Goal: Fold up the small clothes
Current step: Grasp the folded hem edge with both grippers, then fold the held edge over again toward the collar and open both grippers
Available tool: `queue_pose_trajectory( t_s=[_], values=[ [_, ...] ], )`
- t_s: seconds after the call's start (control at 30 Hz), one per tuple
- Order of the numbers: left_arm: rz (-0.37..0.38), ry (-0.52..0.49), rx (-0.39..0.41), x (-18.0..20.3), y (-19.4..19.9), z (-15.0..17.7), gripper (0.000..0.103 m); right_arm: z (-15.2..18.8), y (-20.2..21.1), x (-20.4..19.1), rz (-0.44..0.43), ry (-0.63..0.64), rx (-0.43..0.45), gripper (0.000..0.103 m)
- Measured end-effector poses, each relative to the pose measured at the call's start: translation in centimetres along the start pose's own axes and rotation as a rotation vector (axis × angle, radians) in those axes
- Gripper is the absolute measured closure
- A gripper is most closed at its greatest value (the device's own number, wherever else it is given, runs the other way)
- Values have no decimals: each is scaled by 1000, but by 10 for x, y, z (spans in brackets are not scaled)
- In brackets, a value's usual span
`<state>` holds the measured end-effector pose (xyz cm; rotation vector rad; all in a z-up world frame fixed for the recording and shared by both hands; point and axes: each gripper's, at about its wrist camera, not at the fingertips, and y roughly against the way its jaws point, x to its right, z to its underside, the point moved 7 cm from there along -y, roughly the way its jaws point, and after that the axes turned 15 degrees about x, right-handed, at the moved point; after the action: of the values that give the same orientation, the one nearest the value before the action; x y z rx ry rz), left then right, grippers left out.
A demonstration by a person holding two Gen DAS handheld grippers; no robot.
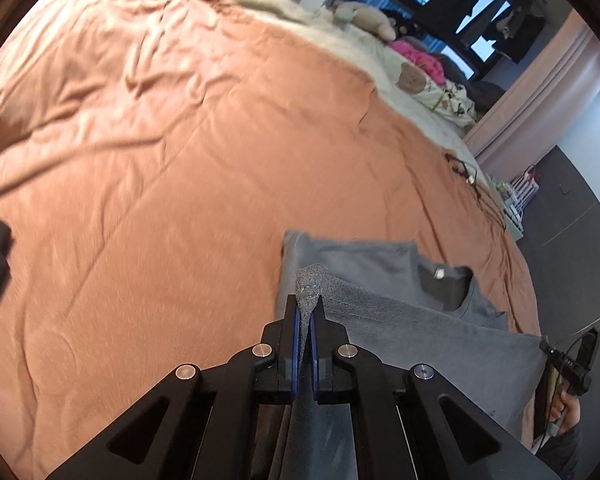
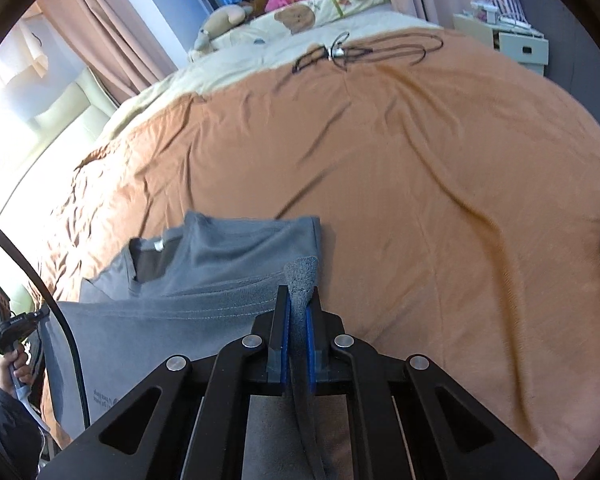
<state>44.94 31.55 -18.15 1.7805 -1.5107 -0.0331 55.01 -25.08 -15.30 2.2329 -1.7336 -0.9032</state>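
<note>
The left tool (image 1: 307, 312) has its jaws closed tight on a bunched corner of the grey T-shirt (image 1: 380, 268), with a nub of cloth poking out past the blue pads (image 1: 296, 336). From that pinch the raised hem edge runs off to the right, taut, toward the other hand (image 1: 568, 408), which shows at the lower right edge of the left wrist view gripping its own handle. Beyond the hem, the rest of the shirt lies flat on the orange bed cover (image 1: 180, 168), collar and neck label facing up, just ahead and to the right of the left tool.

In the right wrist view the person's left hand (image 2: 12, 368) shows at the far left edge, holding a handle. The shirt (image 2: 240, 240) spreads from there toward the centre, its collar to the left and its folded sleeve side straight ahead of the right tool (image 2: 299, 308). That tool is likewise clamped on a gathered corner of the hem, cloth squeezed between its blue pads (image 2: 285, 332) and hanging down below them. To the right of it lies only wrinkled bed cover (image 2: 440, 200). A black cable (image 2: 364, 50) lies coiled well beyond the shirt, near the cream blanket (image 2: 260, 44) and soft toys at the far end.
</note>
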Motion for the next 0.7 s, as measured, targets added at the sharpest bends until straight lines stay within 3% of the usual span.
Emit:
queue_pose_trajectory(
  t_s=[0.3, 0.7],
  values=[
    [-71, -36, 27, 12, -30, -42, 99, -32, -12, -11, 18, 40, 35, 100],
    [-149, -66, -29, 11, -101, -51, 99, -46, -86, -12, 95, 62, -20, 100]
  ],
)
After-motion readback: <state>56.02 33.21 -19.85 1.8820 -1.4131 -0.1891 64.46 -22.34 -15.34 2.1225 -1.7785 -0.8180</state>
